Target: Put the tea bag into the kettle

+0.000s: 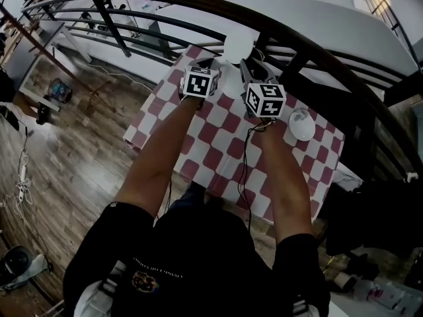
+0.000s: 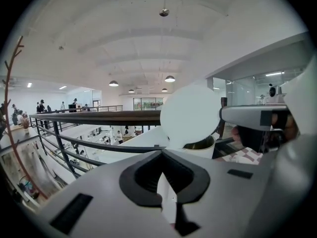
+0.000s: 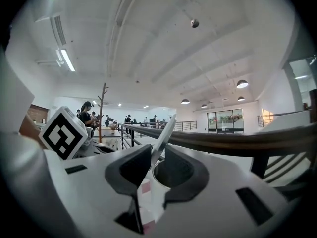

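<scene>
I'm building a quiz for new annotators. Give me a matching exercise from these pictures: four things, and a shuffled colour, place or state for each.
Things:
1 kettle lid
2 tablecloth
3 railing
4 small dish

Descriptions:
A dark bars, beyond the far edge
B swung up, open
C lying flat on the checks, at the right
D red and white squares

Pairs: 1-B, 2-D, 3-A, 4-C

soft cloth, hard kettle before you
the red-and-white checked tablecloth (image 1: 221,152) looks like matt cloth; the round white kettle (image 2: 199,150) looks smooth and hard; the brown plank floor (image 1: 79,157) shows wood grain.
</scene>
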Available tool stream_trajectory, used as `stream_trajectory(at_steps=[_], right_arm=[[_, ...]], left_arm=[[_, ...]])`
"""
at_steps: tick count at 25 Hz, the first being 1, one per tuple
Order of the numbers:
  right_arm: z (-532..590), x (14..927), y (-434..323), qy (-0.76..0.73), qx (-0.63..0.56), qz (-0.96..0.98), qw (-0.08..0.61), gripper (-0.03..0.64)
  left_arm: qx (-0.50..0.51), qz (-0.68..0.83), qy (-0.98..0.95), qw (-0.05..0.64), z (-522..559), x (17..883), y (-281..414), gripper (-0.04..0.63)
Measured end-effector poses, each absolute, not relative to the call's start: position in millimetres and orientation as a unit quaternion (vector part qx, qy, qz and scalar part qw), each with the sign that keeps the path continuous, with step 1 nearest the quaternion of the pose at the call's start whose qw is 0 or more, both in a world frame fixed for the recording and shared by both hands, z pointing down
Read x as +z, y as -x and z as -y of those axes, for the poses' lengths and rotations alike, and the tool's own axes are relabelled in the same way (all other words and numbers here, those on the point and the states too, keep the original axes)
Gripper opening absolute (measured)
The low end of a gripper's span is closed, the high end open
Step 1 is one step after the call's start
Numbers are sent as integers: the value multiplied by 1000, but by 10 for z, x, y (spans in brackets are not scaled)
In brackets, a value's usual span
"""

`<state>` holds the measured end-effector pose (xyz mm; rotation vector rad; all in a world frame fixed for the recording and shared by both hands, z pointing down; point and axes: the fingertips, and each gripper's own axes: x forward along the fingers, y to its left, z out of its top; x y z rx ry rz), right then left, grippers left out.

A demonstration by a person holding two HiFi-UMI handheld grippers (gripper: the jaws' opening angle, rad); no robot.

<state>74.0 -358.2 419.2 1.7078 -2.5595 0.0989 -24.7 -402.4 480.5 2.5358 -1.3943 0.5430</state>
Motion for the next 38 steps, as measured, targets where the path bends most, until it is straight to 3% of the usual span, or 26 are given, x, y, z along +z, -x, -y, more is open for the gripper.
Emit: stream_trajectory(at_steps=[13,21,38], right_arm=[[3478,4625,-1061,-583,59,805,90,92],[3325,4847,-1367,-603,75,786,114,91],[2408,5076,-2672,-692,109,702,123,89]], left_arm=[[160,470,-863,98,3971,4803,257,0],[173,413,-893,38,3732,4792,35,0],[229,293,-928,5,3120,5013,-1201,0]])
